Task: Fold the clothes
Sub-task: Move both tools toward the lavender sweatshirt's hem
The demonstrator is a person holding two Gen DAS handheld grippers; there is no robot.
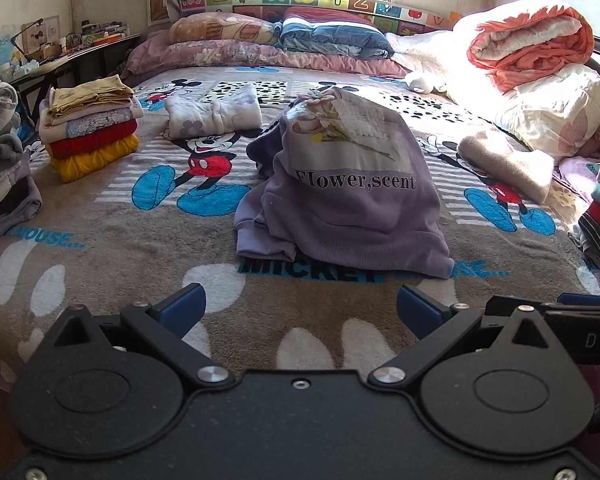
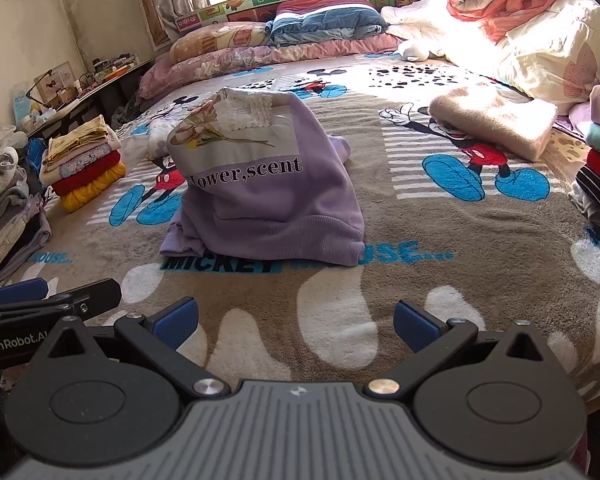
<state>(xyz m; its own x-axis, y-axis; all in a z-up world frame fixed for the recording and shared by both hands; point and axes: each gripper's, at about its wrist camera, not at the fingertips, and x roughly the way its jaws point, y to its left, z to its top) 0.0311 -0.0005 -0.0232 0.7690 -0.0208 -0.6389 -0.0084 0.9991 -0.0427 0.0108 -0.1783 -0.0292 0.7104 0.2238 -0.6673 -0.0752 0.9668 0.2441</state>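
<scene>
Left wrist view: the left gripper (image 1: 300,308) is seen at the bottom centre with its blue-padded jaws spread wide and nothing held between them; only the Mickey Mouse blanket (image 1: 132,248) is framed in the gap. The right gripper (image 1: 580,312) is glimpsed at the lower right edge of that frame, just beside the left one. In the right wrist view, the right gripper (image 2: 296,320) is likewise shown released, jaws wide apart and empty, over the blanket (image 2: 440,216).

Beyond both sets of jaws, apart from them, a lilac sweatshirt (image 1: 348,200) printed "Flower,scent" is found in the middle of each frame (image 2: 268,208), lying loosely heaped on the blanket with its hem toward the cameras and a sleeve bunched at its left side.

Farther out, a stack of folded clothes (image 1: 92,128) in yellow, red and pale layers is placed at the left of the frame, and a folded white floral garment (image 1: 214,114) is set behind the sweatshirt. A beige folded item (image 1: 504,164) lies at the right. Pillows (image 1: 260,46) are lined along the top, and a rolled orange quilt (image 1: 536,40) is piled at the upper right.
</scene>
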